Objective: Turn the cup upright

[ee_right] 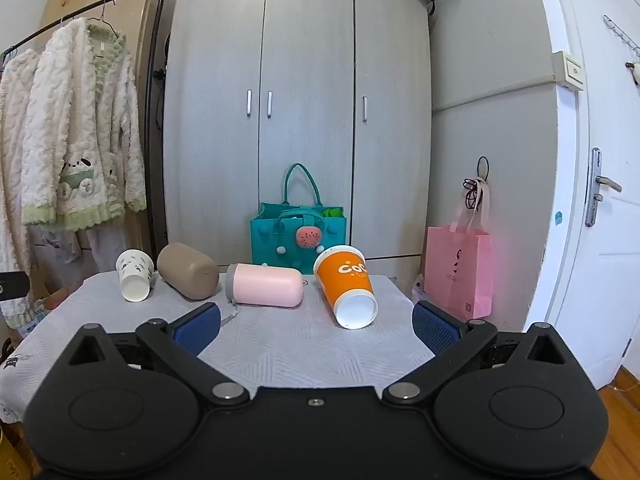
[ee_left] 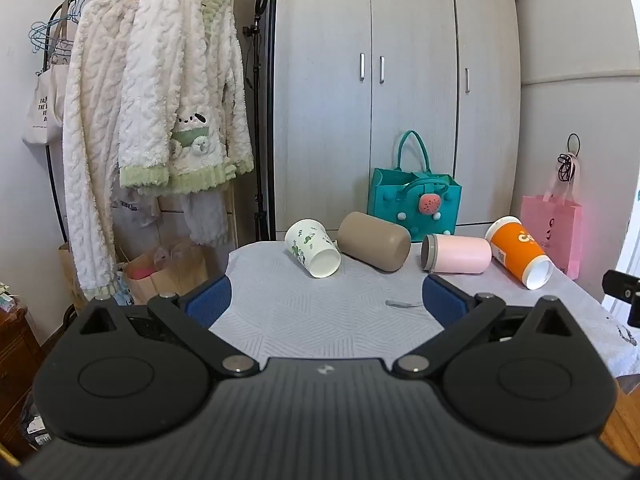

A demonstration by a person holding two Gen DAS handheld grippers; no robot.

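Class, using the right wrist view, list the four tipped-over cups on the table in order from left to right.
White cup with green print → tan cup → pink cup → orange paper cup.

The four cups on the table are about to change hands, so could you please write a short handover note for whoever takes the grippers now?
Left gripper: open, empty, hovering over the near part of the table.
Right gripper: open, empty, likewise short of the cups.
All four cups lie on their sides in a row at the far edge: white leaf-print cup, tan cup, pink cup, orange cup.
Done: nothing; no cup is upright.
Left: grasp each cup and stand it up.
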